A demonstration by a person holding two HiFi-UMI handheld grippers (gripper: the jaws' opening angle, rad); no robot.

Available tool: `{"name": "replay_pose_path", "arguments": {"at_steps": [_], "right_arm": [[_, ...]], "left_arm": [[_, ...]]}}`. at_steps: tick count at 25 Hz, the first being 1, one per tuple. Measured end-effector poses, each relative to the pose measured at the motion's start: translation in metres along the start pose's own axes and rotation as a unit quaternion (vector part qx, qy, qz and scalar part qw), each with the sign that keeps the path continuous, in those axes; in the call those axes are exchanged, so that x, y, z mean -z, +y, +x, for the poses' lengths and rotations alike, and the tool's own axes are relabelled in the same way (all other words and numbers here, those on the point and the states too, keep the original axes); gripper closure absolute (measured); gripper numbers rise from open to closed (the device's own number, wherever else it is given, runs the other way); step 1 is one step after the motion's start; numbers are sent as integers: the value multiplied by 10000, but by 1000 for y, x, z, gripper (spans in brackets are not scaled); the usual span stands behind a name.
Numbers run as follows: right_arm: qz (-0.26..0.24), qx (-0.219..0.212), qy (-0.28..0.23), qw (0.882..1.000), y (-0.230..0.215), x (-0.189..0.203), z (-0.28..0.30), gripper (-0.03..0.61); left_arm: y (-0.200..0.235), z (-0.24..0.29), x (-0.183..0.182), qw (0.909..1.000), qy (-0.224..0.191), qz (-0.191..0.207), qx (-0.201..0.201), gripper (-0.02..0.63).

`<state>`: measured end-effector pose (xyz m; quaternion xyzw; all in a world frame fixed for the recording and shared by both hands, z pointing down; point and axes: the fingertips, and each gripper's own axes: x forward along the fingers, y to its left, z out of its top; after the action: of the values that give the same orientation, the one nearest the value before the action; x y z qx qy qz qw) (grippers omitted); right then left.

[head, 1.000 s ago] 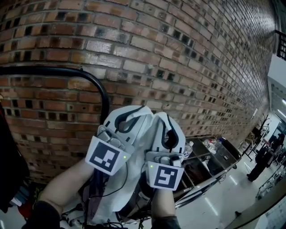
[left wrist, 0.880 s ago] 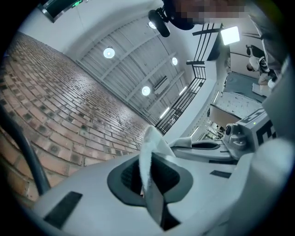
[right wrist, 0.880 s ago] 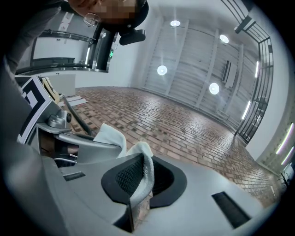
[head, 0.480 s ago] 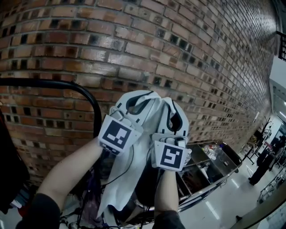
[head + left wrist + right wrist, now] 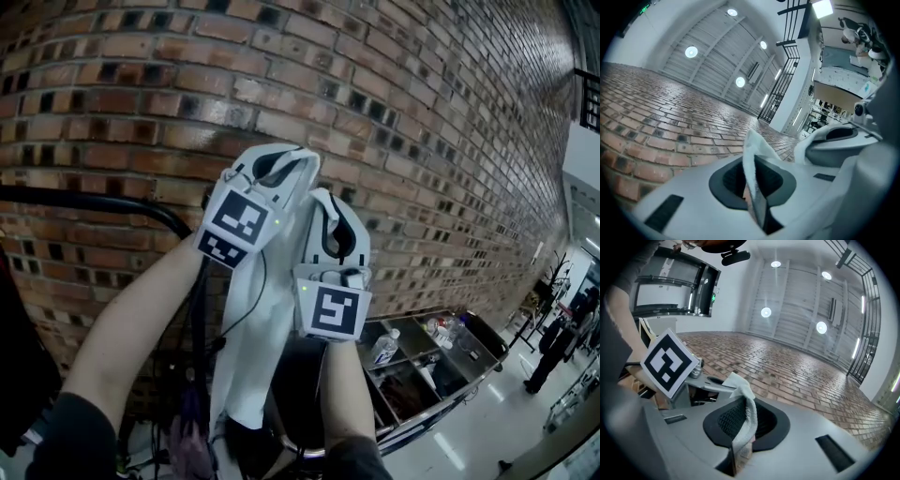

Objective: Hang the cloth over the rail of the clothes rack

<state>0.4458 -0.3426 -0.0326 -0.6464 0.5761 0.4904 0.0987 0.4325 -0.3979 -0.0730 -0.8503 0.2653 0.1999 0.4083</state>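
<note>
Your left gripper (image 5: pixel 277 165) and right gripper (image 5: pixel 334 221) each pinch the white cloth (image 5: pixel 251 342). In the head view they are held just above and right of the black rail (image 5: pixel 103 202), whose bend your left forearm partly hides. Left gripper view: the jaws are clamped on a cloth edge, and the rail is out of frame. Right gripper view: the same, with a fold nipped.

White left tongs (image 5: pixel 277 161) and right tongs (image 5: pixel 330 208) bear black-and-white marker cubes (image 5: pixel 238 225).

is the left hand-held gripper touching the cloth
Touching. The left gripper view shows the cloth pinched between the closed jaws of the left hand-held gripper.
</note>
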Motion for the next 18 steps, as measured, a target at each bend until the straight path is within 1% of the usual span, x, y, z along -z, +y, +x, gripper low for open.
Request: {"name": "replay_pose_path", "arguments": {"at_steps": [2,4,7,9,11,14,16,18], "right_arm": [[98,-88,-122,9998,12,-5,5,566],[203,-188,-239,9993,28,-10,12,566],[315,-320,-336,9984,55,-22,22,566],[357,-367,-429,9978,72,-35,29,566],[380,-394,-522,9971,89,-52,36,566],[332,-399,-714,9961,116,-77,45,567],[187,-436,-820,9955,139,-94,50,567],[-49,-447,-820,9956,163,-107,56,568]], "left_arm": [[16,0,-4,9998,51,157,-68,571],[38,-7,-8,9995,102,224,-220,569],[77,-27,-16,9982,168,337,-477,571],[101,-44,-25,9969,173,522,-559,569],[122,-64,-36,9953,79,744,-610,569],[154,-100,-54,9911,-192,1140,-666,569],[176,-128,-66,9846,-321,1549,-740,569],[199,-159,-78,9775,-399,1893,-838,569]]}}
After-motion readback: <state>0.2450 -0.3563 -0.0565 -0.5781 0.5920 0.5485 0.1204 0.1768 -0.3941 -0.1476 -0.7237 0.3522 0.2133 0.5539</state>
